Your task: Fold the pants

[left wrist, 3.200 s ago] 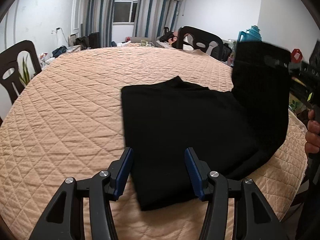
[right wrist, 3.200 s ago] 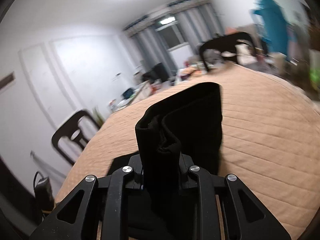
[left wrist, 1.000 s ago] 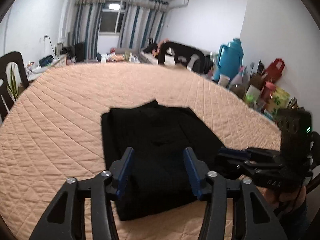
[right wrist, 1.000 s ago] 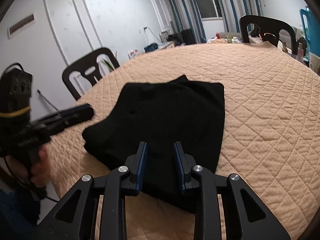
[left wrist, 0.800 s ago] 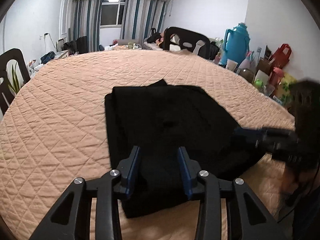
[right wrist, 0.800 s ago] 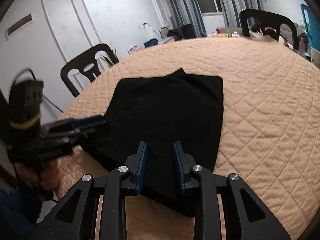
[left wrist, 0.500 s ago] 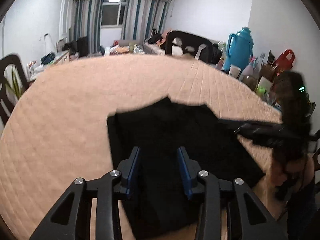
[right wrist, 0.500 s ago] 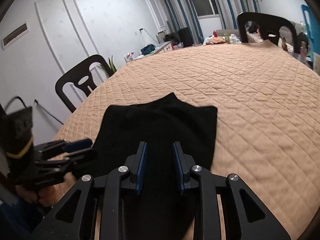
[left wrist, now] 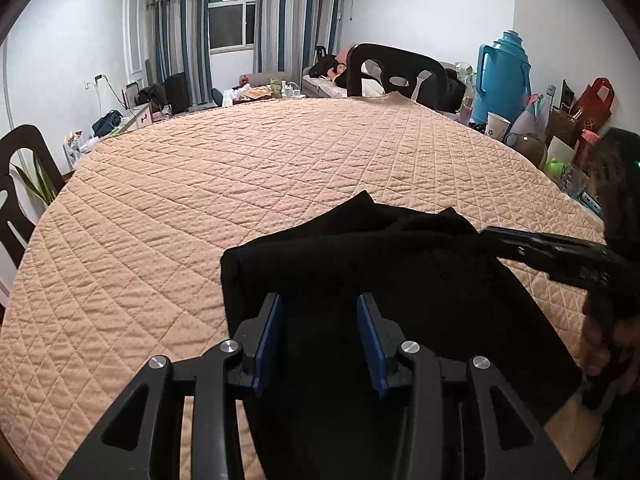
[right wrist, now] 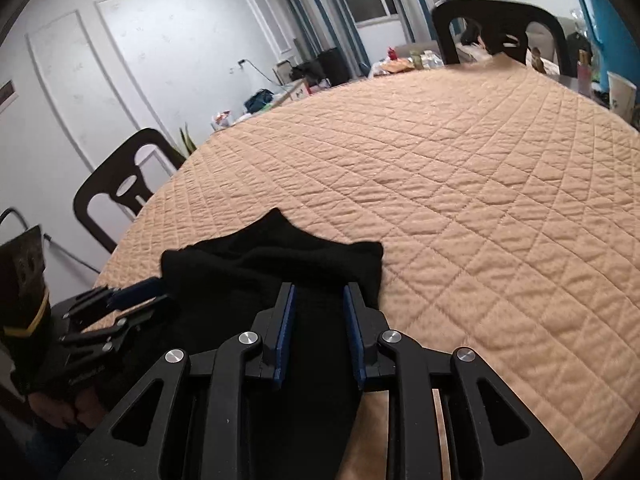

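The black pants [left wrist: 360,256] lie folded on the quilted tan table cover [left wrist: 240,168] near its front edge, and they show in the right wrist view [right wrist: 272,264] too. My left gripper [left wrist: 320,312] is open, low over the near left part of the pants. My right gripper [right wrist: 318,300] is open, low over their near right part. Neither holds cloth. Each gripper shows in the other's view: the right one [left wrist: 496,240] at the pants' right edge, the left one [right wrist: 136,296] at their left edge.
Black chairs stand at the far side [left wrist: 396,72] and at the left [right wrist: 124,188]. A blue thermos [left wrist: 504,76], a cup, red bags and bottles crowd the right side beyond the table. The cover stretches far behind the pants.
The right gripper laid the lifted pant part over the pile and let go. Both grippers then dropped low toward the pants' near edge, and the left jaws narrowed somewhat.
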